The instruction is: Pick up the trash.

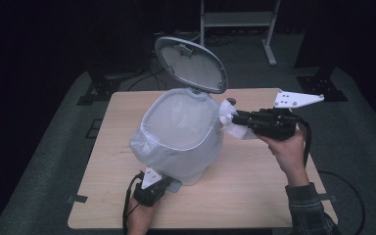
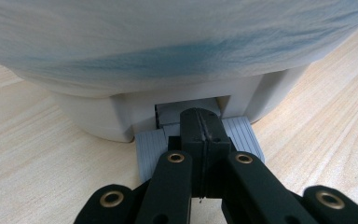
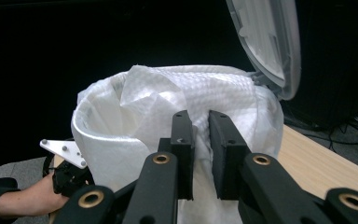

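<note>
White plastic pedal bin (image 1: pixel 188 161) lined with a thin white bag (image 1: pixel 176 125) stands mid-table on the pale wooden tabletop (image 1: pixel 254 191), its grey-rimmed lid (image 1: pixel 192 63) tipped up. The left gripper (image 2: pixel 200 126), jaws clenched together, presses on the grey ribbed pedal (image 2: pixel 149 149) at the bin's base. The right gripper (image 3: pixel 200 135) pinches a fold of the bag at the rim.

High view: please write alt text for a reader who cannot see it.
A white pedal bin lined with a white bag stands on a wooden table, its lid up. The left gripper presses the bin's pedal, while the right gripper holds a crumpled paper towel at the rim.
</note>
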`<state>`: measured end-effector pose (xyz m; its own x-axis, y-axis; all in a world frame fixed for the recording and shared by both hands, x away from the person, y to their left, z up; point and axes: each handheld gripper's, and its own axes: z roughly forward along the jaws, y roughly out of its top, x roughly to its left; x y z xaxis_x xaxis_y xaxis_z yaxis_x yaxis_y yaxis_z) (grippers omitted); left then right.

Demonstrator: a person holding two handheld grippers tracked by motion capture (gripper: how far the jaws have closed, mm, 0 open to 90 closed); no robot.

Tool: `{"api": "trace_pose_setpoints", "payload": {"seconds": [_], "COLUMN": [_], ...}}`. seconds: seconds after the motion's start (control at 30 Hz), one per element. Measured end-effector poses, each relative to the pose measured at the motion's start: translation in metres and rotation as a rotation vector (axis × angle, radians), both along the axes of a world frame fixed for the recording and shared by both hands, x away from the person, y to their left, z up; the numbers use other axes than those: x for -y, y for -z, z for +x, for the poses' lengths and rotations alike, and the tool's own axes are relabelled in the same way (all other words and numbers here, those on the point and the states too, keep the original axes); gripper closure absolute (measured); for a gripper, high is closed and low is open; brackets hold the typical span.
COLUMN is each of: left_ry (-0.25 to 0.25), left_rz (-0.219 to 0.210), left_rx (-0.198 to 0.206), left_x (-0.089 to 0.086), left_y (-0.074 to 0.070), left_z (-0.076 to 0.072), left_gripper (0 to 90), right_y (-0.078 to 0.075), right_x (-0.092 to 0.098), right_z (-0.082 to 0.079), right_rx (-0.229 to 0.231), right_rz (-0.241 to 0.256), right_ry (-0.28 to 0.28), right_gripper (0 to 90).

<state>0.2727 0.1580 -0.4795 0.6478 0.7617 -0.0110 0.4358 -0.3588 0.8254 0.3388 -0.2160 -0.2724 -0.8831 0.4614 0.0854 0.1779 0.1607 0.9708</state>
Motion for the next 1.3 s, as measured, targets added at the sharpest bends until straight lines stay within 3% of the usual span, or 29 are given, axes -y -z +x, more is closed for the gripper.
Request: {"api": "trace_pose_setpoints", "payload": {"seconds": [0.53,1.3], "left_ry": [0.001,-0.001], "left_rz": [0.001,0.001], "left_rx": [0.0,0.003], "left_x": [0.0,0.0], "left_y": [0.0,0.0], "left_z": [0.0,0.0], "left_gripper": [90.0,90.0], "right_y": [-0.017,-0.031], "right_x": [-0.025,-0.057], "right_z": [0.009,0.02], "right_rx": [0.014,0.035], "right_rz": [0.014,0.021], "right_ry": [-0.034,-0.049], "right_gripper": [79.9,80.6]}}
